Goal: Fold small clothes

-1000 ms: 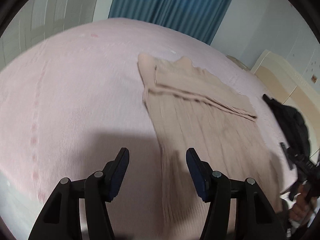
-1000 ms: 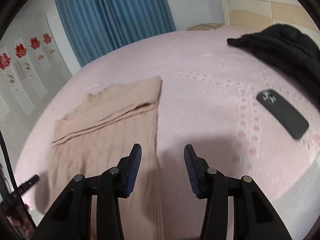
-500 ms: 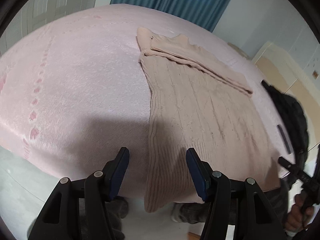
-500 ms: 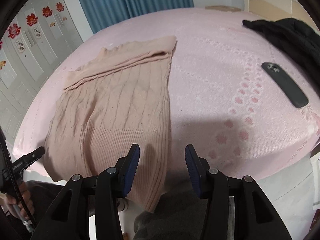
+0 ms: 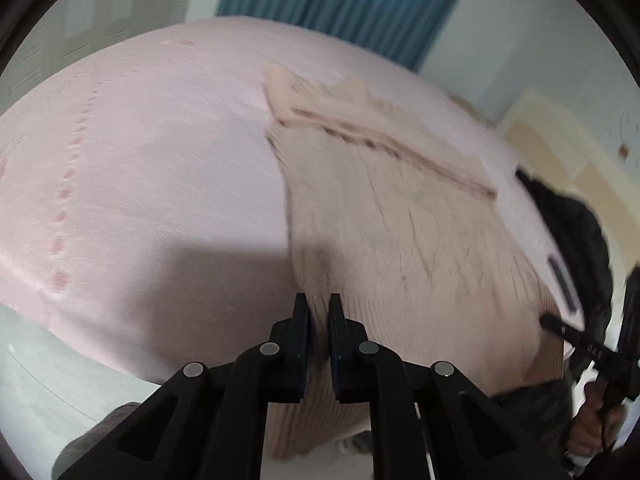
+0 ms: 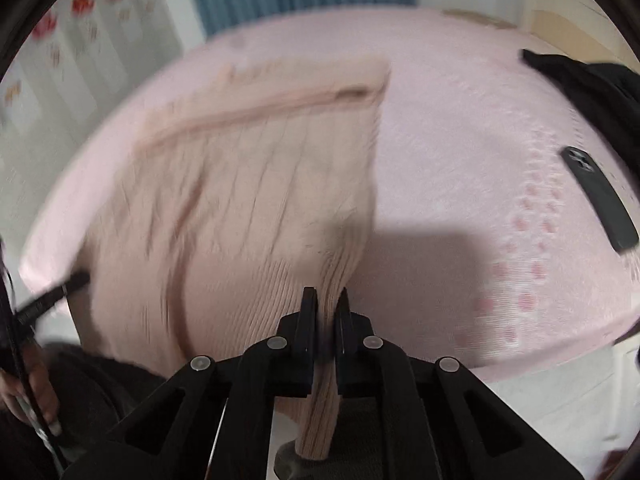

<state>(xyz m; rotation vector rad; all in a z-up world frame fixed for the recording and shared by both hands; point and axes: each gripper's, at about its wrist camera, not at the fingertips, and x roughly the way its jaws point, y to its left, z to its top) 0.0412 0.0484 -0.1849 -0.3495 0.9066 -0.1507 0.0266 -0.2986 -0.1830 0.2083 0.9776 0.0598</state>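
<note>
A beige ribbed knit sweater (image 5: 400,216) lies flat on the pink bed (image 5: 140,184), sleeves folded across its top, hem hanging over the near edge. My left gripper (image 5: 318,310) is shut on the hem at its left corner. My right gripper (image 6: 327,304) is shut on the hem at the right corner of the sweater (image 6: 248,184). Both views are blurred by motion.
A black phone (image 6: 600,196) lies on the bed (image 6: 460,128) to the right of the sweater, with a black garment (image 6: 592,84) beyond it. Blue curtains (image 5: 340,4) hang behind the bed. The other gripper shows at the edge of each view.
Both grippers were open over the sweater's lower part; they moved down to the hem at the bed's near edge and have closed on its two corners.
</note>
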